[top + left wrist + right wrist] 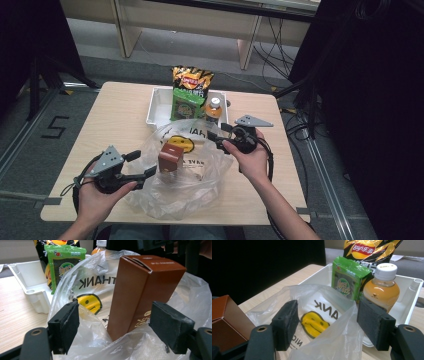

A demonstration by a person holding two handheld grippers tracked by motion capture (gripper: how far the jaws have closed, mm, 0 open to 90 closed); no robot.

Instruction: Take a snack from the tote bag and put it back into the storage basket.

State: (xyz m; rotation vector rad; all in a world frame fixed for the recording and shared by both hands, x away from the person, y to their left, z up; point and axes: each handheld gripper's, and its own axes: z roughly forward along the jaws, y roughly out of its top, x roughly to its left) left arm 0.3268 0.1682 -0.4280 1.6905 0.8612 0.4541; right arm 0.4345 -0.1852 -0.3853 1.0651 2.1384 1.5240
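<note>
A clear plastic bag (187, 175) printed with a yellow smiley face lies at the lower centre of the high view on the wooden desk (115, 115), and a brown carton (170, 159) stands upright inside its open mouth. The left claw (150, 172), at the lower left of that frame, is held by a hand (97, 197) and stands open — in the left gripper view its two black jaws sit apart on either side of the carton, with bag film between them. The right claw (214, 139), right of centre, is also open, its jaws spread around the bag's far rim in the right gripper view. Behind the bag, toward the top centre, a white tray (156, 107) holds a chip bag (192, 80), a green snack packet (187, 104) and an orange drink bottle (213, 111) — all upright.
</note>
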